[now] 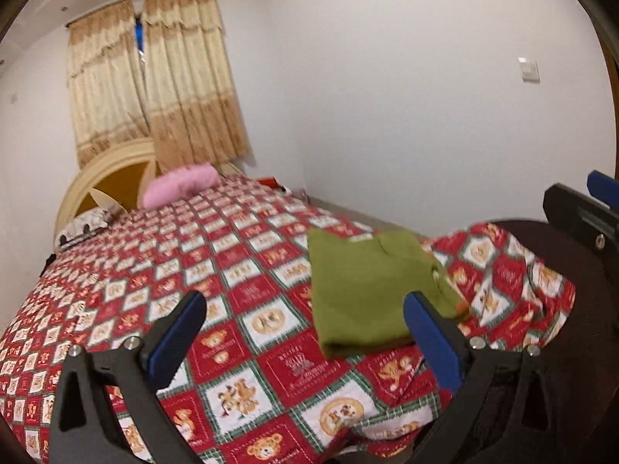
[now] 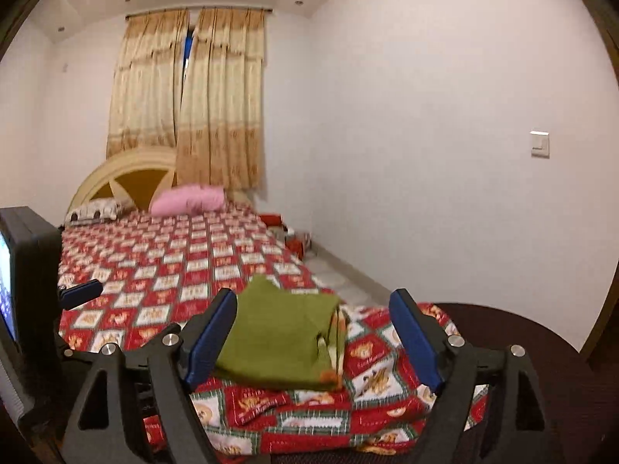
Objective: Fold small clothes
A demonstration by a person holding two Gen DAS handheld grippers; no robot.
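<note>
A folded olive-green garment point(image 1: 363, 286) lies flat on the red patterned bedspread point(image 1: 240, 270) near the bed's foot. It also shows in the right wrist view point(image 2: 282, 336). My left gripper point(image 1: 305, 309) is open and empty, held above the bedspread just left of the garment. My right gripper point(image 2: 313, 307) is open and empty, its fingers standing either side of the garment without holding it. The right gripper shows at the right edge of the left wrist view point(image 1: 592, 208), and the left gripper at the left of the right wrist view point(image 2: 77, 294).
A pink pillow point(image 1: 182, 185) and a patterned pillow point(image 1: 83, 226) lie at the cream headboard point(image 1: 108, 178). A white wall runs along the bed's right side. A dark round surface point(image 2: 541, 348) sits at the foot, under the bedspread's corner. Red items point(image 2: 294, 239) lie on the floor.
</note>
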